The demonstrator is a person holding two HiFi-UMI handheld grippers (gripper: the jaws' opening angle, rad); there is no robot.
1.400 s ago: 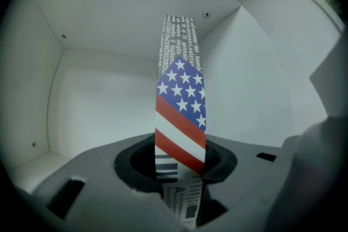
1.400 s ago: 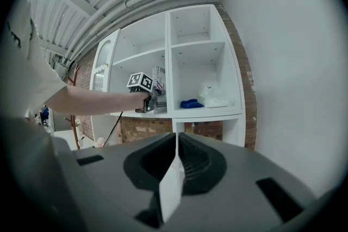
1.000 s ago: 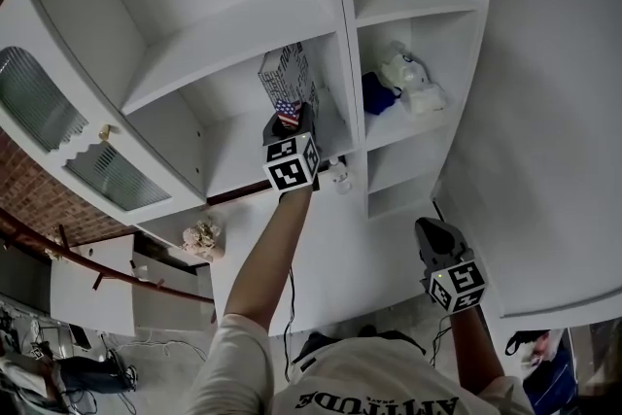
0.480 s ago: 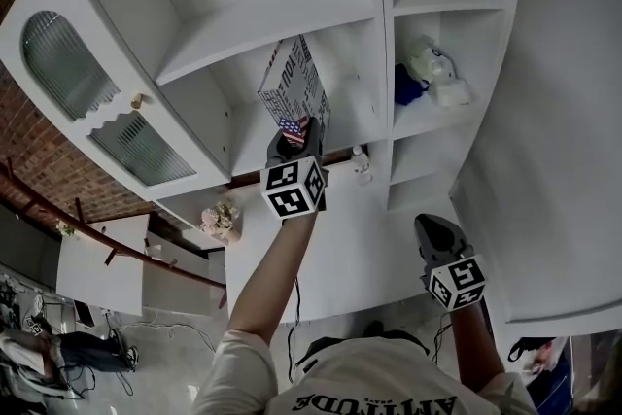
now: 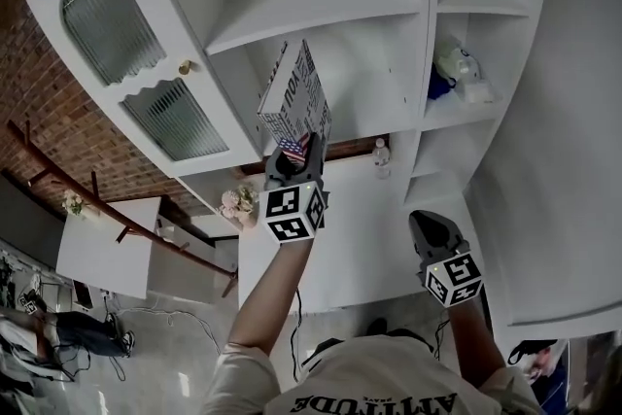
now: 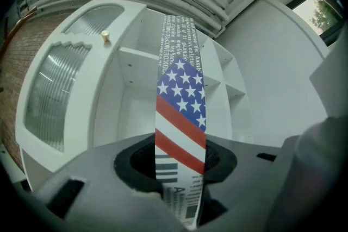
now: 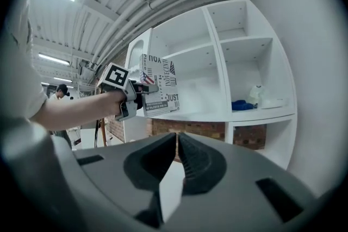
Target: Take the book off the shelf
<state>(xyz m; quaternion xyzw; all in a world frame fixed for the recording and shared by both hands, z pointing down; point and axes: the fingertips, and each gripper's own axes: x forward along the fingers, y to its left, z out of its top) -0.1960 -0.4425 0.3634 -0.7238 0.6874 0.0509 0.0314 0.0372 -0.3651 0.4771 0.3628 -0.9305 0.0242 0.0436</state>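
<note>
Grips book point(image 5: 294, 97) in left tongs point(image 5: 294, 151), pads pinched on its lower edge at the stars-and-stripes patch. Holds it up in the air in front of the wide bay of the white shelf unit point(image 5: 321, 10), resting on no board, lettered cover tilted, top edge leaning toward the shelves. In left gripper view, shows flag strip of book point(image 6: 180, 111) upright betw. the two pads, barcode just below, tongs part-way closed and tight on both faces. Carries right tongs point(image 5: 428, 226) lower and to the right, well apart from book; in right gripper view, shows right tongs point(image 7: 177, 141) w/ pads pressed together tip to tip, nothing betw. them. Same view catches book point(image 7: 159, 87) side-on past the pads, w/ marker cube point(image 7: 116, 76) and bare forearm behind it. Around: cabinet door point(image 5: 107, 24) w/ ribbed glass at left of unit, brass knob point(image 5: 185, 67) on it; blue item point(image 5: 439, 83) and white item point(image 5: 462, 63) together in narrow right bay; small bottle point(image 5: 381, 155) on lower ledge; flowers point(image 5: 236, 201) near left cube; brick wall point(image 5: 39, 102) at far left.
</note>
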